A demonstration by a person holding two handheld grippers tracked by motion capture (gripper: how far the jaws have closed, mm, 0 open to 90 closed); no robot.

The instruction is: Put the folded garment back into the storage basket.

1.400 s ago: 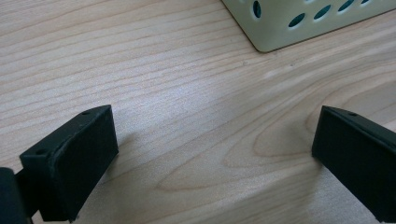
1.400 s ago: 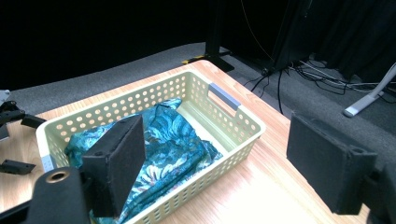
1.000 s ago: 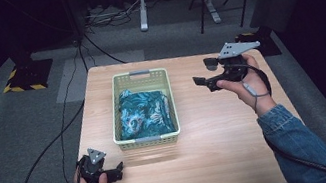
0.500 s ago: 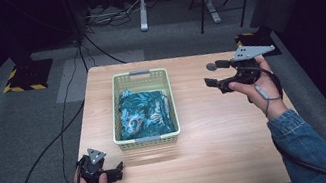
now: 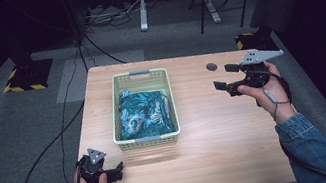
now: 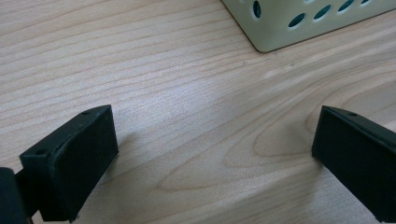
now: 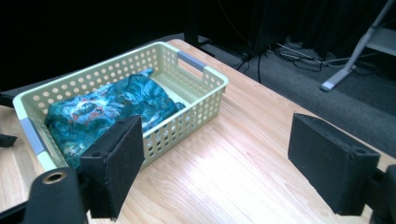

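Cloth point(image 7: 112, 109), long axis along the basket point(image 7: 205, 100), lies ahead-left of our open, empty right gripper point(image 5: 228, 79), probably the nearer one.

We see the pale wooden table point(image 5: 208, 129) lit brightly from overhead, while the far floor and surroundings sink into darkness. A soft sheen glares on the wood near the pale green perforated plastic basket point(image 7: 205, 100). The black jaw pads look slightly soft, close to the lens.

Open left gripper point(image 6: 212, 154) over table point(image 6: 187, 93), near what seems a basket corner point(image 6: 299, 23).
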